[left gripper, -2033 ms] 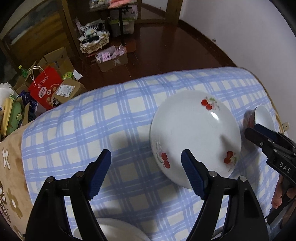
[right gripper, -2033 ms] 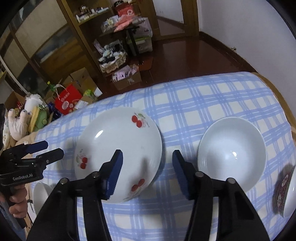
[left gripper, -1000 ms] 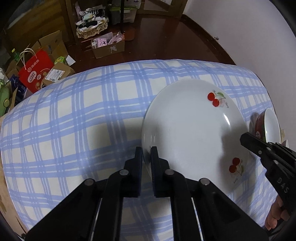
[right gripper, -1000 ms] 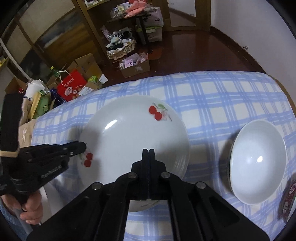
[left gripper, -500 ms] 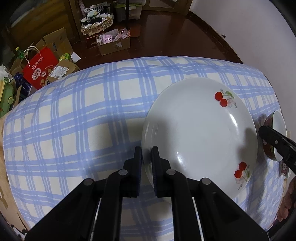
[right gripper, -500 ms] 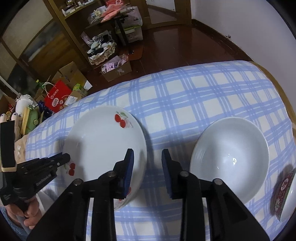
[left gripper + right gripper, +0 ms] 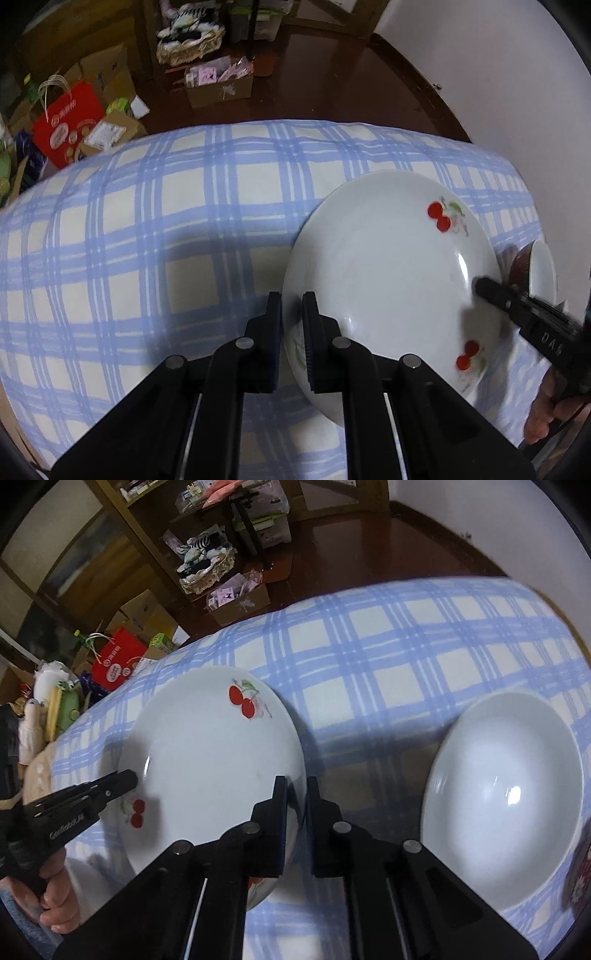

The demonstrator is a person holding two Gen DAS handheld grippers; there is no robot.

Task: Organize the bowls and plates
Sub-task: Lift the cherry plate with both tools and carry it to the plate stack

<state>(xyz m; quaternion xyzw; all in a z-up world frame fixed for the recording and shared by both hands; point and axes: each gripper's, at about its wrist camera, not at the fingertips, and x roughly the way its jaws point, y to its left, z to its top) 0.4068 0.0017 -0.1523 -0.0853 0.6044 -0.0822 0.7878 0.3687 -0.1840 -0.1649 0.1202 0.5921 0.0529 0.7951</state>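
My left gripper (image 7: 291, 325) is pinched on the near-left rim of the cherry plate (image 7: 391, 280), one pad on either side of the rim. My right gripper (image 7: 295, 808) has just been closing; its jaws now grip the opposite rim of the same plate (image 7: 210, 760), rim between the pads. In the left wrist view the right gripper's tip (image 7: 487, 290) lies at the plate's far-right edge; in the right wrist view the left gripper's tip (image 7: 122, 781) sits at the plate's left edge.

The plate is white with red cherry motifs and lies over the blue-and-cream checked cloth (image 7: 388, 657). Whether it rests on the cloth or is raised off it, I cannot tell.

A plain white bowl (image 7: 506, 797) sits on the cloth to the right of the plate, apart from it. A red-patterned dish (image 7: 535, 273) stands beyond the plate's right edge, partly hidden.

Past the table: a red bag (image 7: 68, 123) and a cardboard box (image 7: 221, 88) on the dark floor.
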